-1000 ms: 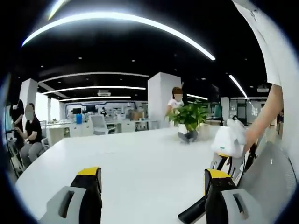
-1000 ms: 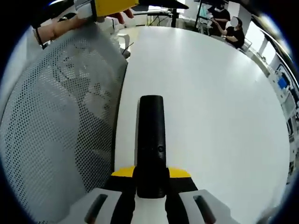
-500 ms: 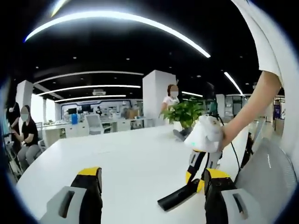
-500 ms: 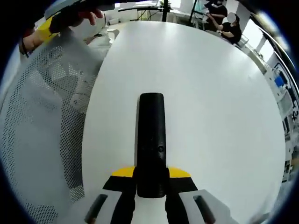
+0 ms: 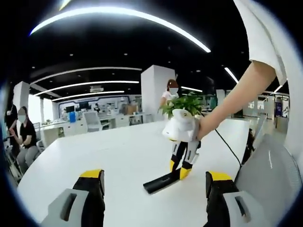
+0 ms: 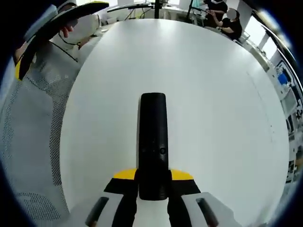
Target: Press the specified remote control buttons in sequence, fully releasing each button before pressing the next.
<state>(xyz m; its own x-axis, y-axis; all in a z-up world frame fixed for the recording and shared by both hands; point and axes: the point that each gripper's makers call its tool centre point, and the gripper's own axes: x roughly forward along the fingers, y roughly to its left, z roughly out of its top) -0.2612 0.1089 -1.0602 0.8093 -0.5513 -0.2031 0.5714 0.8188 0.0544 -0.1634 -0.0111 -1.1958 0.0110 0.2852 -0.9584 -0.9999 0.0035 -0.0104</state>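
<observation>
In the right gripper view, the right gripper [image 6: 152, 182] is clamped on the near end of a black remote control [image 6: 152, 142], whose long body runs from the yellow-tipped jaws at 6 o'clock up to the middle of the view. Under it spreads the white table [image 6: 213, 94]. A grey mesh chair back [image 6: 28, 142] lies along the 9 o'clock side, and seated people [image 6: 222, 16] are at the far table edge near 1 o'clock. The left gripper shows at 11 o'clock, in a person's hand.

In the left gripper view, the left gripper [image 5: 154, 189] has its two yellow-capped jaws well apart at 7 and 5 o'clock, with nothing between them. Beyond them, just right of centre, the right gripper [image 5: 180, 170] holds the remote control [image 5: 161, 182] slanting down with its far end close to the table [image 5: 94, 151]; contact cannot be told. A person's hand [image 5: 201, 127] grips that tool, the arm reaching in from 2 o'clock. A potted plant [image 5: 182, 104] stands behind it, a standing person [image 5: 171, 92] just beside that, a seated person [image 5: 21, 137] at 9 o'clock, and a mesh chair [image 5: 265, 165] at 4 o'clock.
</observation>
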